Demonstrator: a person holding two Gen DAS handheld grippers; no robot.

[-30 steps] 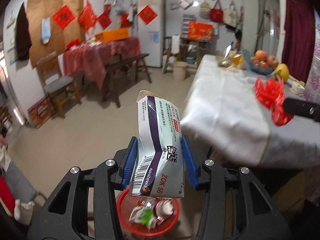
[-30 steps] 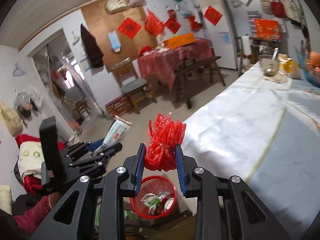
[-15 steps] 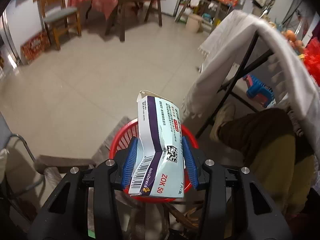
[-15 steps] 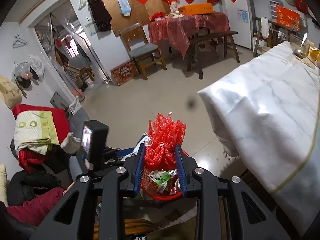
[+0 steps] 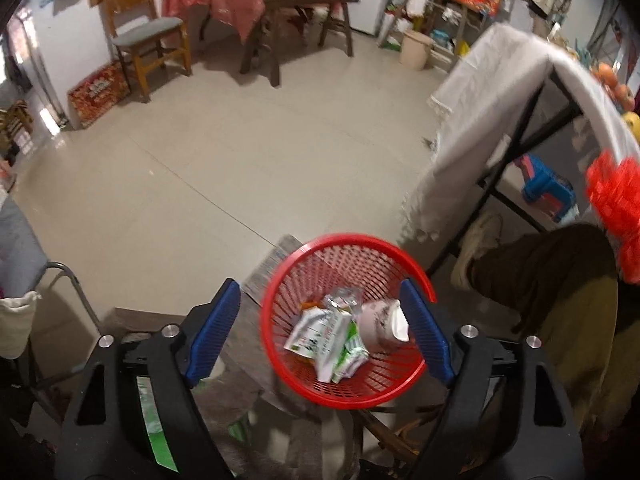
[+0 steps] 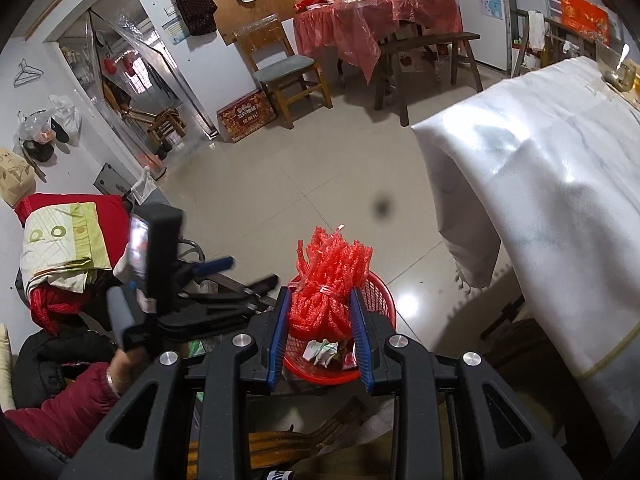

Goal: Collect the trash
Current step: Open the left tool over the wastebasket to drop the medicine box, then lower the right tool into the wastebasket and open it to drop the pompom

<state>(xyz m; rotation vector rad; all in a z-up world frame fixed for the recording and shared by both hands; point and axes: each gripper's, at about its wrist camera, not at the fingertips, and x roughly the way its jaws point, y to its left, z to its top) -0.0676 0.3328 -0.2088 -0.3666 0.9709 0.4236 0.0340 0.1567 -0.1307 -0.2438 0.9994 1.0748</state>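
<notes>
While the left gripper (image 5: 320,328) hung with jaws spread and empty above the red waste basket (image 5: 347,396), the right gripper (image 6: 320,344) pinched a red foam net (image 6: 330,284) over it; release judged next.

My views were evenly lit indoors, with glare on the tiled floor (image 6: 408,304). Fisheye edges curved darkly; the red basket (image 5: 280,280) looked motion-blurred.

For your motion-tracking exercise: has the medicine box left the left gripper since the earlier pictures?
Yes. The left gripper is open and empty above the red basket; the box is no longer between its fingers.
</notes>
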